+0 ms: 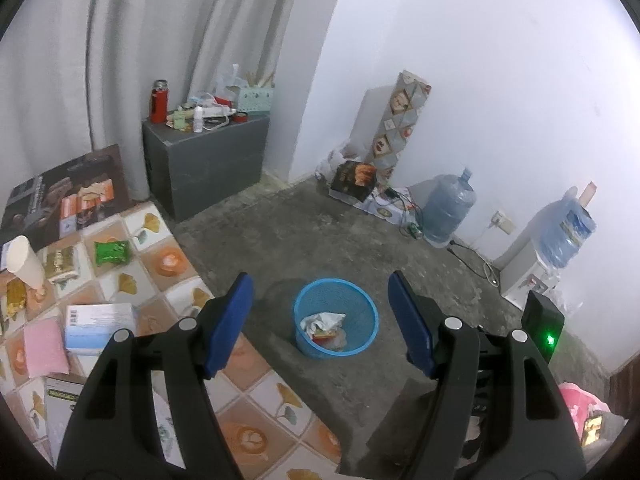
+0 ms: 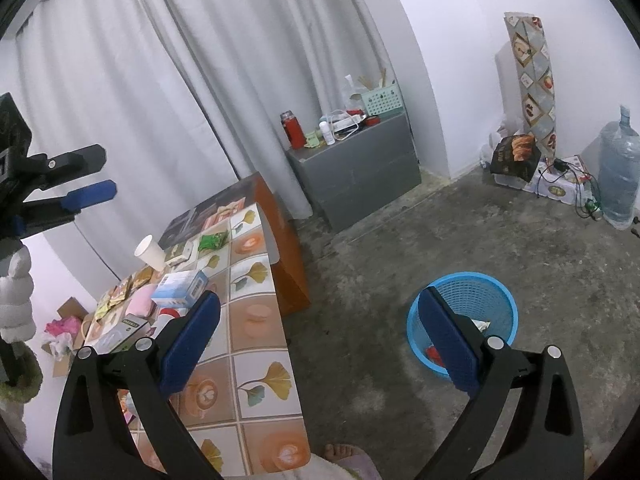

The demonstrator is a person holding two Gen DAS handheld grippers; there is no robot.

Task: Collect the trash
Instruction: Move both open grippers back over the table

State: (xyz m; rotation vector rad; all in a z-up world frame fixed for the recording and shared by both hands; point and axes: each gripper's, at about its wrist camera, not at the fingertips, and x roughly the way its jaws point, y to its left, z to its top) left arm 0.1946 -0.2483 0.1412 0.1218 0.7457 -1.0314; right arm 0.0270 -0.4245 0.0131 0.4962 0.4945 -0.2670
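Both tongs [image 1: 320,320] [image 2: 320,340] spread empty, blue bin [image 1: 336,316] below.

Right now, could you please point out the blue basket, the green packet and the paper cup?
blue basket [image 1: 362,344]: left wrist view, front wall.
green packet [image 1: 112,252]: left wrist view, middle.
paper cup [image 2: 152,254]: right wrist view, side.
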